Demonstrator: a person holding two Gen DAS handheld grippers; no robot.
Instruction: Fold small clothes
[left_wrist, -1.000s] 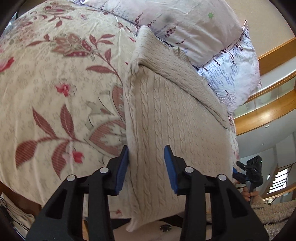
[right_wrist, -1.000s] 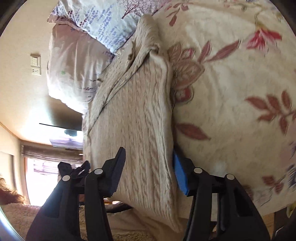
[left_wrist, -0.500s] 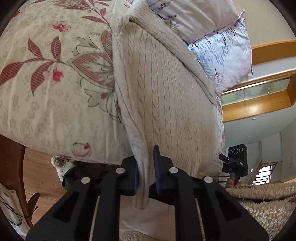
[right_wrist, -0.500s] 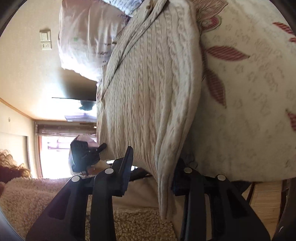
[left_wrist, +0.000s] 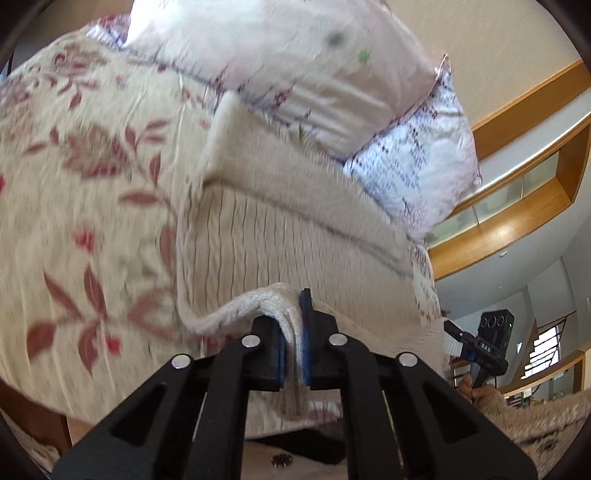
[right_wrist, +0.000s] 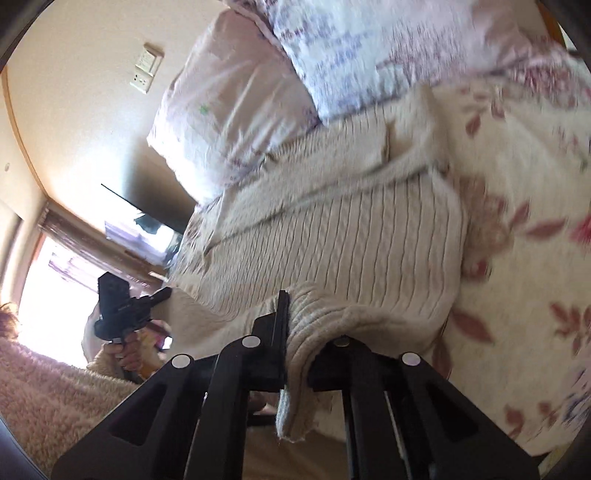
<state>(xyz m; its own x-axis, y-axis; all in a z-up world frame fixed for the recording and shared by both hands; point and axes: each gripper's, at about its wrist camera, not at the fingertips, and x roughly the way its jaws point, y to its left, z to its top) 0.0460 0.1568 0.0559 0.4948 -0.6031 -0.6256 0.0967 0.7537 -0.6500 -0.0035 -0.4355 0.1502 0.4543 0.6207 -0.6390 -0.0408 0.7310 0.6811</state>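
Now both jaws have just closed: left hand-held gripper and right hand-held gripper each pinch the sweater's hem above the bed.

The bed, spread with a cream cover printed in red leaves and flowers, carries a cream cable-knit sweater laid along it, and two pale floral pillows at its far end, touching the sweater's far edge.
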